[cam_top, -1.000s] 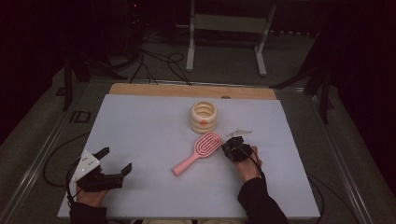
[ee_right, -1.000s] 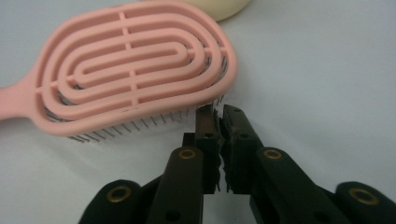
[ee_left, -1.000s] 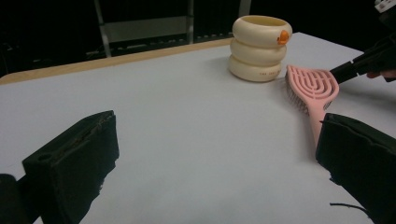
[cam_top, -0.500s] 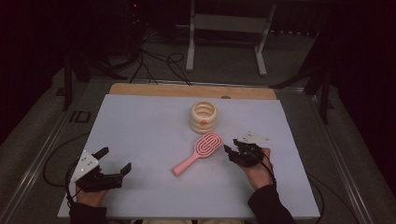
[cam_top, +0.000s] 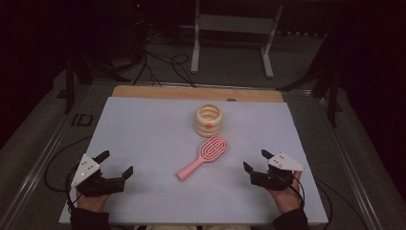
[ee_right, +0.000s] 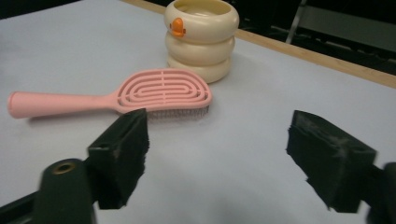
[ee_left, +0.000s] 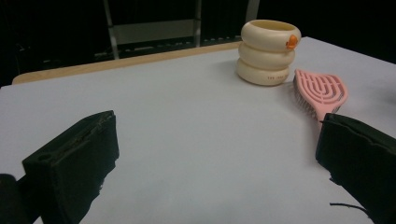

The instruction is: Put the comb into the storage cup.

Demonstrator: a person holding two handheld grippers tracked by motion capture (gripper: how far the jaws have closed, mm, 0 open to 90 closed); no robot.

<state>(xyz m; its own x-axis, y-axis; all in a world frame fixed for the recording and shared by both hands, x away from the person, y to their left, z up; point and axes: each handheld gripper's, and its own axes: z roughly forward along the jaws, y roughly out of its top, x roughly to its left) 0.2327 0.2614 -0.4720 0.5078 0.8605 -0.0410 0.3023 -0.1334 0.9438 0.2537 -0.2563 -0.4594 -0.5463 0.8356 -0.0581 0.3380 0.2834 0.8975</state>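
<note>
brush (cam_top: 203, 155) lies flat between both tongs, touching neither. left tongs (cam_top: 114, 164) and right tongs (cam_top: 254, 161) gape open, empty. a careless grab could knock the cup (cam_top: 209, 120) just behind it.

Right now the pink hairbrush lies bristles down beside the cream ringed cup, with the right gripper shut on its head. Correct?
Not quite. The right gripper is open and apart from the pink hairbrush, as the high view shows. The rest holds.
</note>
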